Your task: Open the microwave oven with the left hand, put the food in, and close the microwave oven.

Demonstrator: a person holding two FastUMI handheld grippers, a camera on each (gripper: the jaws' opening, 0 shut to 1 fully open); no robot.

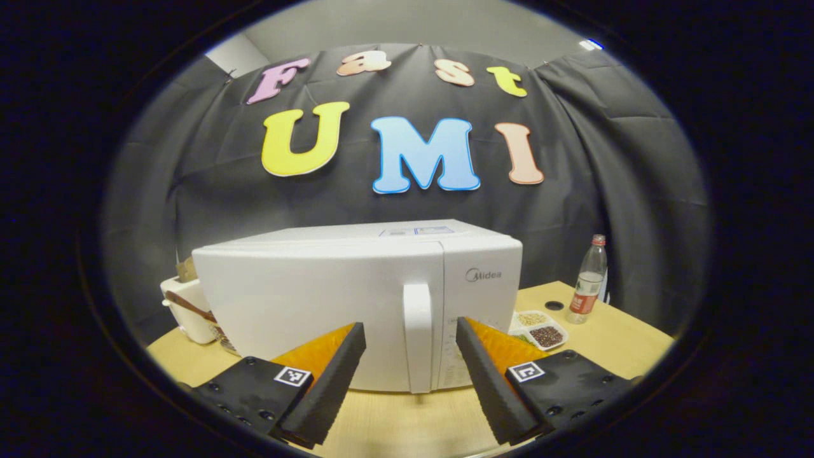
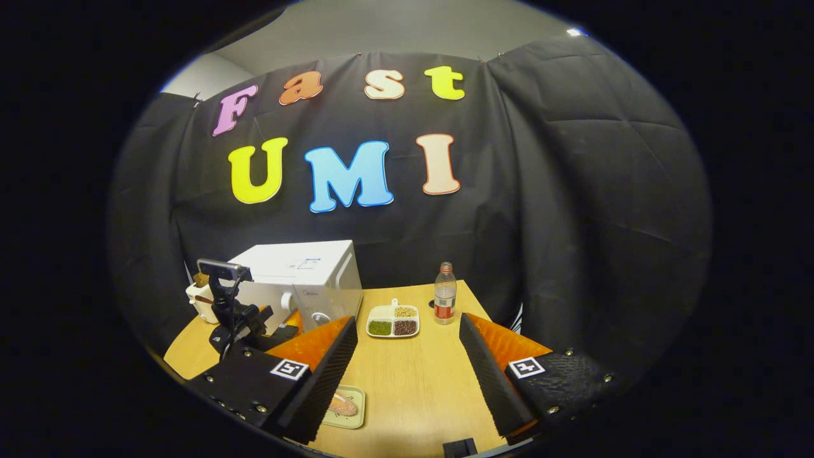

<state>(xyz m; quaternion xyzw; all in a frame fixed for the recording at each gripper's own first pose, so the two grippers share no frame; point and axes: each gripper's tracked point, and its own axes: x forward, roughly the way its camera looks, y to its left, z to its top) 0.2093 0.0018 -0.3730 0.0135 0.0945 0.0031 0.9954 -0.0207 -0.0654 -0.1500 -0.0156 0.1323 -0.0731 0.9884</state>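
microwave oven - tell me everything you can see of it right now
The microwave oven is a white, glossy box, seemingly plastic or painted metal, standing upright on the wooden table with its door closed. A white vertical handle sits beside the control panel, which carries a logo. The open left gripper straddles the handle without touching it. A white container stands beside it.

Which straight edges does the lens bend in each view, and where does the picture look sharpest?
Left gripper view: the microwave top edge bows upward, its handle sharp at centre, with the left gripper open around it. Right gripper view: the table edges curve toward the rim, the divided dish is crisp, and the booth corners darken.
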